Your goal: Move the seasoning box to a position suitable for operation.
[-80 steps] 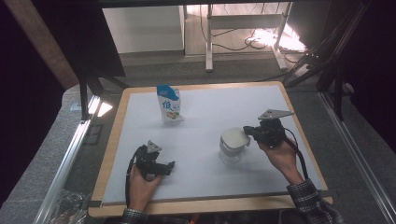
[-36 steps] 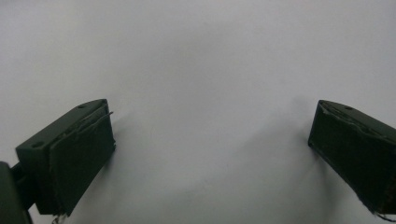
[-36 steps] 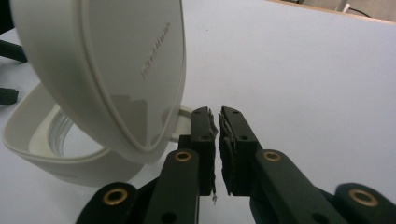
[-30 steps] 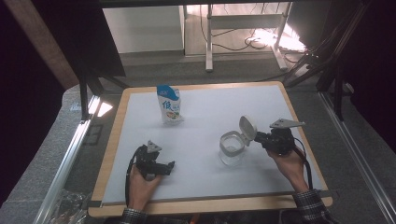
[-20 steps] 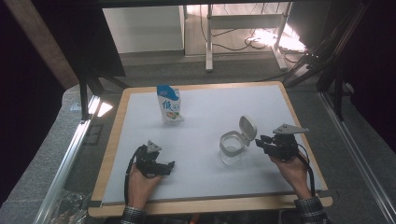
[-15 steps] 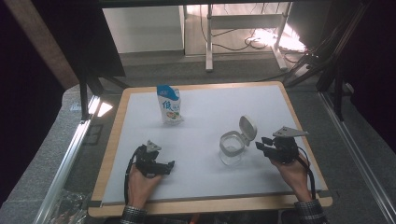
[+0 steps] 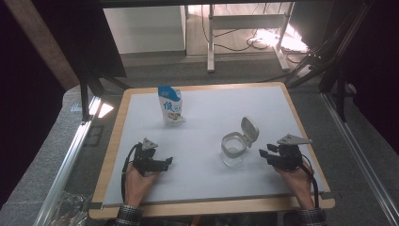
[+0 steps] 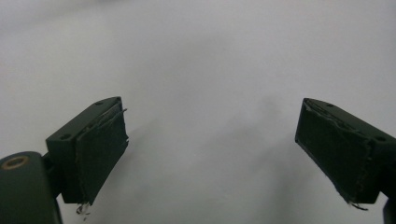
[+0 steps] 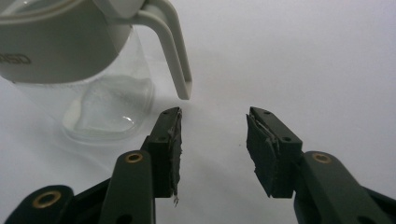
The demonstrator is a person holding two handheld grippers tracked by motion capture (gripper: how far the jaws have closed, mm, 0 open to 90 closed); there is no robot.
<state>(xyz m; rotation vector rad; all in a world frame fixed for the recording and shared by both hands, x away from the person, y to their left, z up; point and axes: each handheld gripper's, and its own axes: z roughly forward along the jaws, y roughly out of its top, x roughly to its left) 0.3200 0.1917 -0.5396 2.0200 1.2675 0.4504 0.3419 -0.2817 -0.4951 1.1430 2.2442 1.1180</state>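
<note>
A clear jar [image 7: 232, 151] with a white collar stands right of centre on the white mat [image 7: 207, 113], its flip lid [image 7: 249, 129] tilted up and open. My right gripper [image 7: 263, 155] rests just right of the jar, apart from it. Its jaws have just been opening, with nothing between them. In the right gripper view [image 9: 213, 149] the jar [image 9: 93, 70] and the hanging lid clasp [image 9: 175, 51] are ahead to the left. My left gripper [image 7: 168, 162] lies at the front left, open; its jaws [image 8: 212, 154] have just been closing slightly over bare mat. A blue-and-white pouch [image 7: 170, 106] stands at the back.
The mat lies on a wooden table board [image 7: 211, 205] with a raised rim. A metal rail [image 7: 66, 165] runs along the left side. Desk legs and cables [image 7: 244, 37] are on the floor beyond the table.
The right gripper flipped the jar's lid up, let go of it and drew back to the right and down, its jaws widening. The lid stays open. The left hand kept still.
</note>
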